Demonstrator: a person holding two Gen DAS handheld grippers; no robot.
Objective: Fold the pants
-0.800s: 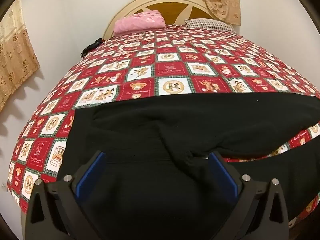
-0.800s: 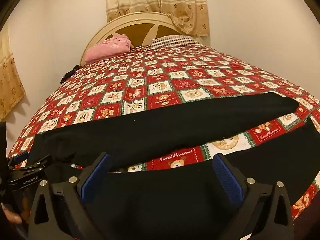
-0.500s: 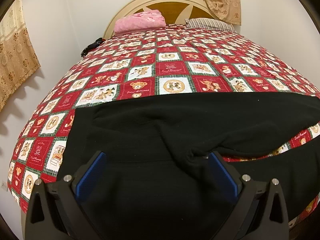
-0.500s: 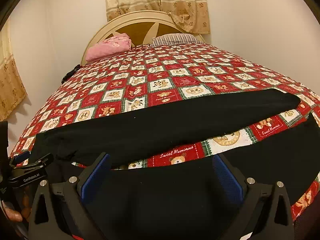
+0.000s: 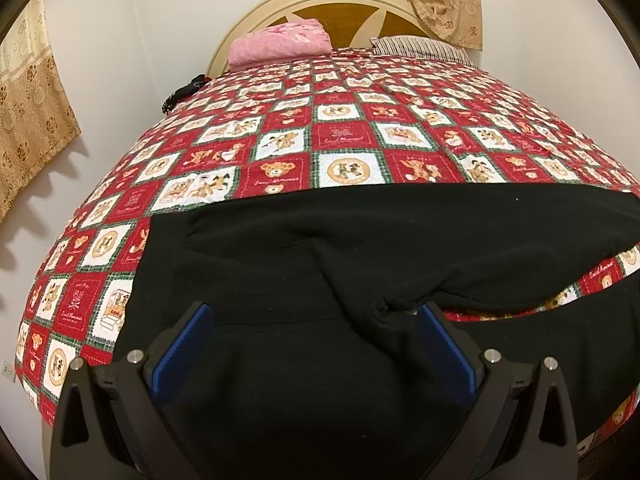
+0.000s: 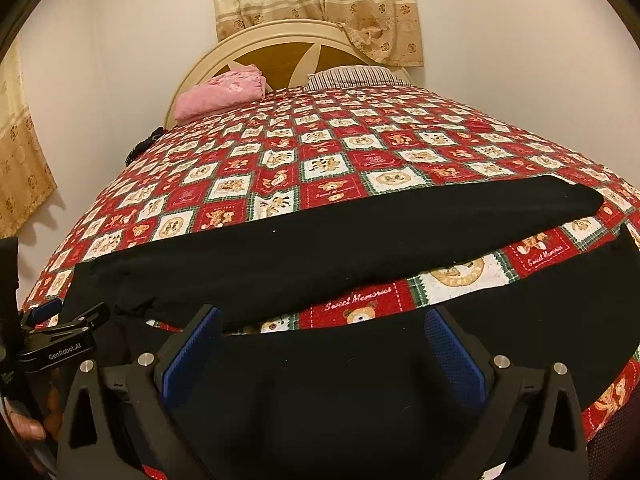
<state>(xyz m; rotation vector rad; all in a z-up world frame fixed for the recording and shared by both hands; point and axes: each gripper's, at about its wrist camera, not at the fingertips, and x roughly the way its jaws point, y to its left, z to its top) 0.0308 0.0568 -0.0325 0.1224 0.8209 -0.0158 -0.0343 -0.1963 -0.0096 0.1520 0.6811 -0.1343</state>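
Black pants [image 5: 360,248] lie spread across the near end of the bed, waist to the left, two legs running right with a strip of bedspread between them. In the right wrist view the far leg [image 6: 360,236] and the near leg [image 6: 340,380] show. My left gripper [image 5: 314,312] is open and empty, low over the seat and crotch area. My right gripper [image 6: 322,314] is open and empty, over the near leg's upper edge. The left gripper's body [image 6: 60,344] shows at the left edge of the right wrist view.
A red and white teddy-bear bedspread [image 5: 344,136] covers the bed. A folded pink cloth [image 5: 280,42] and a striped pillow [image 5: 420,46] lie by the headboard [image 5: 340,0]. A small dark object [image 5: 182,94] sits at the bed's left edge. Walls stand close on both sides.
Both views have shifted only slightly. The right gripper has edged a little forward and down over the near leg. Both grippers stay open.
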